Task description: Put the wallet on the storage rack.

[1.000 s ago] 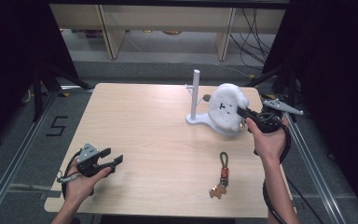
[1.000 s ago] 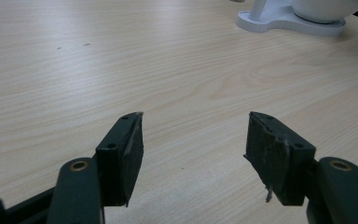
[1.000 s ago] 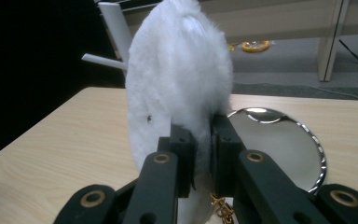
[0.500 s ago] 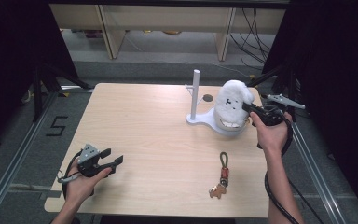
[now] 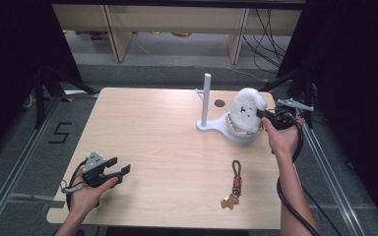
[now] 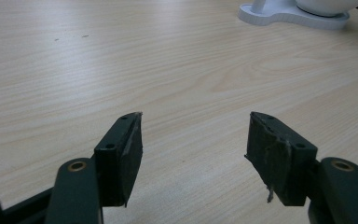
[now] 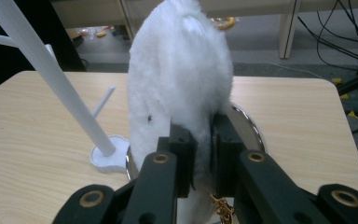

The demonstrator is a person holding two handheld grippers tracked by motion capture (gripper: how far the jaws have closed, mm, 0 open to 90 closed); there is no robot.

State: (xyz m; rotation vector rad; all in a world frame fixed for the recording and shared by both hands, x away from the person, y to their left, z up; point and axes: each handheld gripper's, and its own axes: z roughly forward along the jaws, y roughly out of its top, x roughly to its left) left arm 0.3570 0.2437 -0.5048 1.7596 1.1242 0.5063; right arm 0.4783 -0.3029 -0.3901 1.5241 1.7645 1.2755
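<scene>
Right gripper (image 7: 203, 140) held level, pinching the white plush (image 7: 182, 70) over the stand (image 5: 216, 129); left gripper (image 6: 196, 144) spread, low over the table (image 6: 121, 56).

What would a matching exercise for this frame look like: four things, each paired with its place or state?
Things:
1. white plush toy
2. left gripper
3. keychain
4. white stand

Places or states:
A. lying flat on the table, near its front edge
B. pinched between the right gripper jaws
C. upright, beside the plush toy
D. jaws apart, nothing between them

Pairs: 1-B, 2-D, 3-A, 4-C
</scene>
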